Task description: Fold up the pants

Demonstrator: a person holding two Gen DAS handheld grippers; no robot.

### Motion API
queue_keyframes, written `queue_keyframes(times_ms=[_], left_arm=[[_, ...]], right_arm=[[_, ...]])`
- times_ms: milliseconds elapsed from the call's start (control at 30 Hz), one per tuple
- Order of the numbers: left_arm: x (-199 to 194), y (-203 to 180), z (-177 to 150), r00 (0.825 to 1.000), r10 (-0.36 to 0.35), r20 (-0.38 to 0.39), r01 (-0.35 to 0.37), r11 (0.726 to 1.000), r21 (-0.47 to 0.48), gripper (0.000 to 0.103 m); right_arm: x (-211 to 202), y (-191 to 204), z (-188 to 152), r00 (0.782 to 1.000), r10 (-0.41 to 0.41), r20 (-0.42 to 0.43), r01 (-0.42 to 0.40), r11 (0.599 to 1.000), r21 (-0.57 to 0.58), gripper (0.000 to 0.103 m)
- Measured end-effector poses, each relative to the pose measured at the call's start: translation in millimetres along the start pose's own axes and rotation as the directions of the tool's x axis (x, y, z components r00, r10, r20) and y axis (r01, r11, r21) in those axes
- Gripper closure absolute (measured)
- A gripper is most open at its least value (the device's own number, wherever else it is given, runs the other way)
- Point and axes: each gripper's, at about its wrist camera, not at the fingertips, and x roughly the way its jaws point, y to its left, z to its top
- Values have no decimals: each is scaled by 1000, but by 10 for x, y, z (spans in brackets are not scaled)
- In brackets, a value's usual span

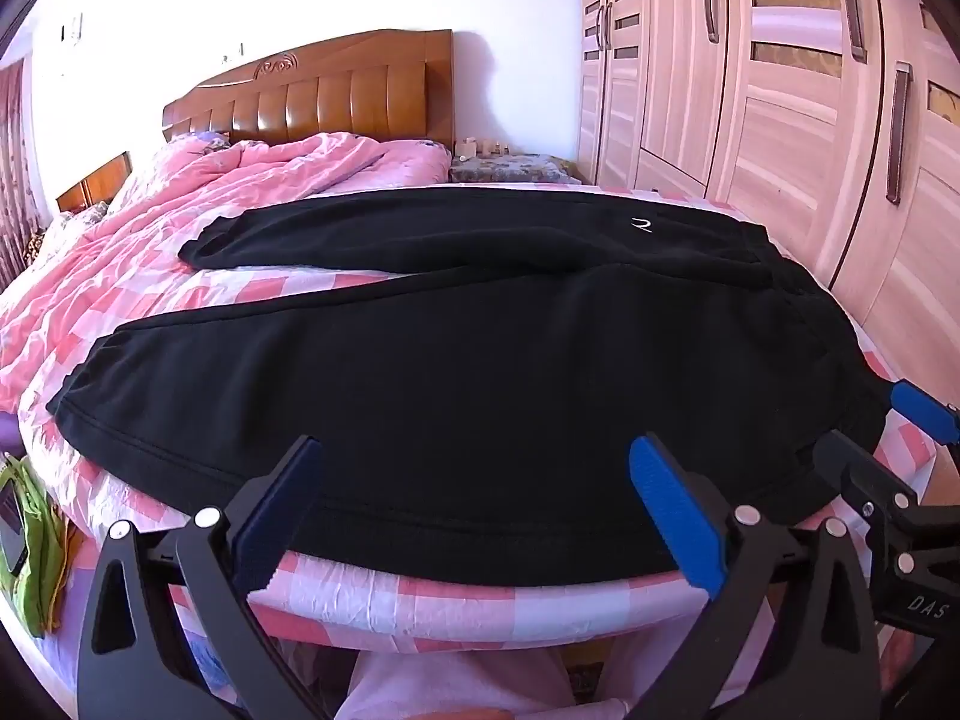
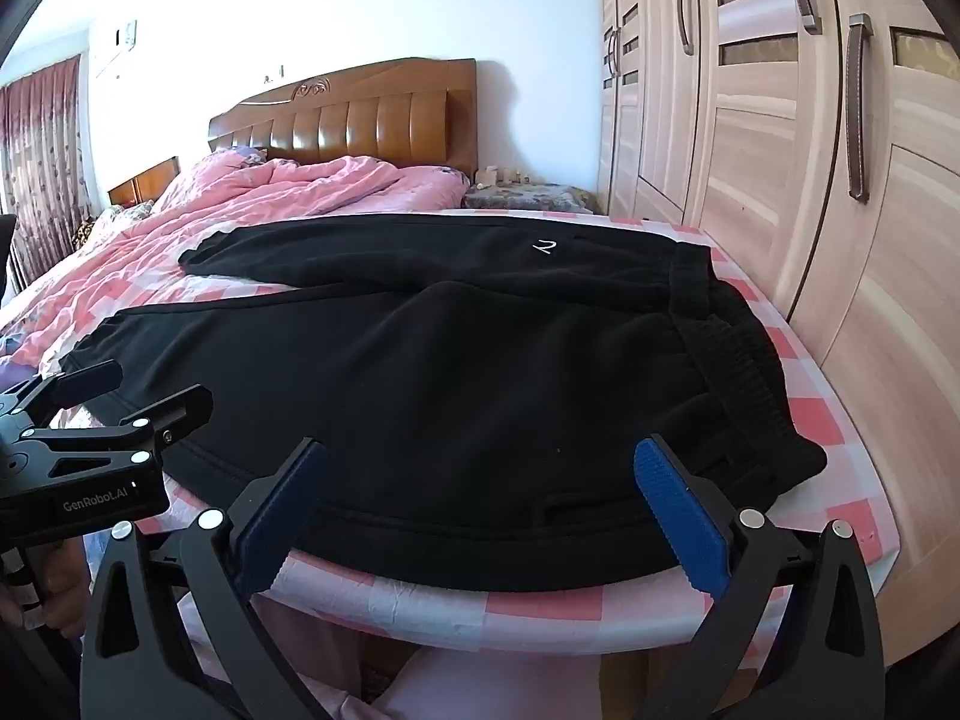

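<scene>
So far nothing is folded: the black pants (image 1: 480, 372) lie spread flat across the pink checked bed sheet (image 1: 420, 600), filling the middle of both views, with the waistband (image 2: 720, 348) toward the right of the frame near the wardrobe (image 2: 780, 180) and the two legs running off to the left, a wedge of sheet showing between them. We read this as the very start of the task, the approach before the first grasp.

Our left gripper (image 1: 474, 510) hangs at the lower centre of its view with its jaws wide apart and nothing between them, poised just above the near hem edge of the closer leg. Our right gripper (image 2: 480, 510) sits the same way in its own view, jaws spread and empty, over the near edge close to the waistband.

Next, we judge, each gripper should come down onto that near edge, pinch all the fabric layers cleanly, and carry the closer leg up and over onto the far leg (image 1: 420, 234). The pink quilt (image 1: 210, 192) bunched in the upper left stays out of the way.
</scene>
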Motion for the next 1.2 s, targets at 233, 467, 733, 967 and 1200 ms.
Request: queue_keyframes(times_ms=[233,467,733,967,1200], left_arm=[[1,8,-4,1000,2,0,-2,1000,1,1],[6,14,-17,1000,1,-1,-1,1000,4,1],[10,20,-30,1000,1,-3,-1,1000,6,1],[12,10,-34,1000,0,-4,0,1000,9,1],[16,6,-35,1000,-8,-9,9,1000,13,1]], right_arm=[[-58,-91,39,1000,17,-4,-17,1000,2,4],[-75,-88,23,1000,17,-3,-17,1000,9,4],[-72,-104,14,1000,20,-4,-20,1000,10,4],[-64,-119,22,1000,22,-6,-22,1000,12,4],[-54,-136,26,1000,22,-6,-22,1000,16,4]])
